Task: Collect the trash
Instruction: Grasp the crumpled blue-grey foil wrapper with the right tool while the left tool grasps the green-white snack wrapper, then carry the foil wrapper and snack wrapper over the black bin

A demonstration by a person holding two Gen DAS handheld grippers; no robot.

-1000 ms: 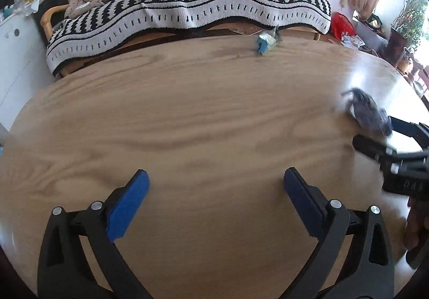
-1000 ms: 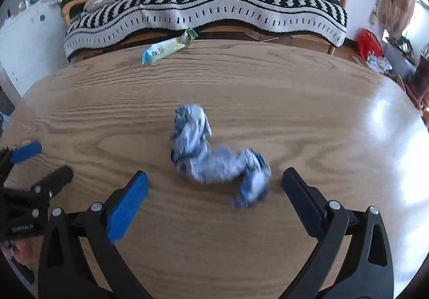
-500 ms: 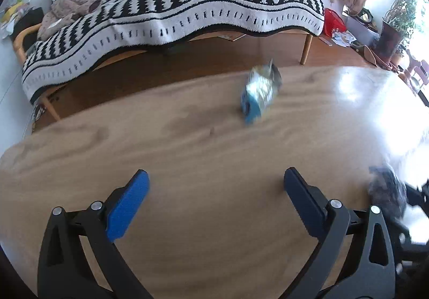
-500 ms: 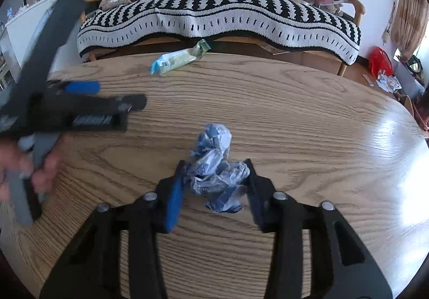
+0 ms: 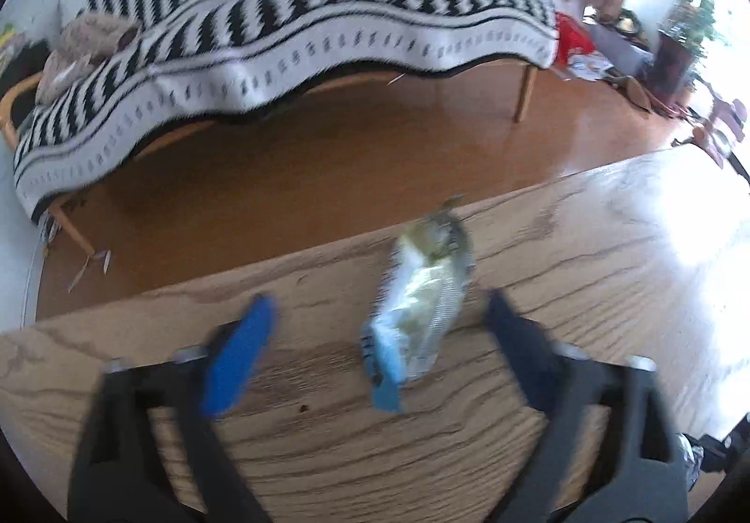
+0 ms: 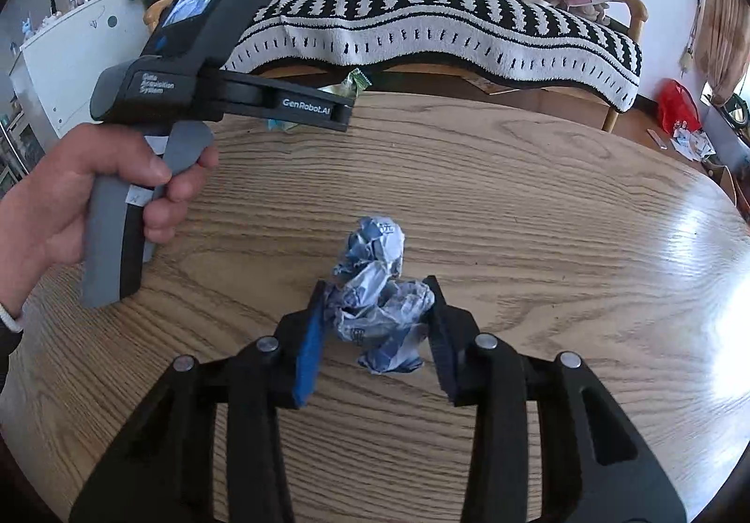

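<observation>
— On the oak worktop, where is the trash found?
— Crumpled blue-white paper is clamped by the right tool. A snack wrapper lies between the left tool's pads, untouched; its jaws have just been closing. Seen from the right wrist, the wrapper lies at eleven o'clock.

The right gripper is showing black plastic arms with round silver screws and blue pads on its fingers. At the upper left of the right wrist frame, the left gripper is displaying a grey handle, a small screen and white "GenRobot.AI" lettering. The hand is wearing a white wristband above a dark sleeve.
</observation>
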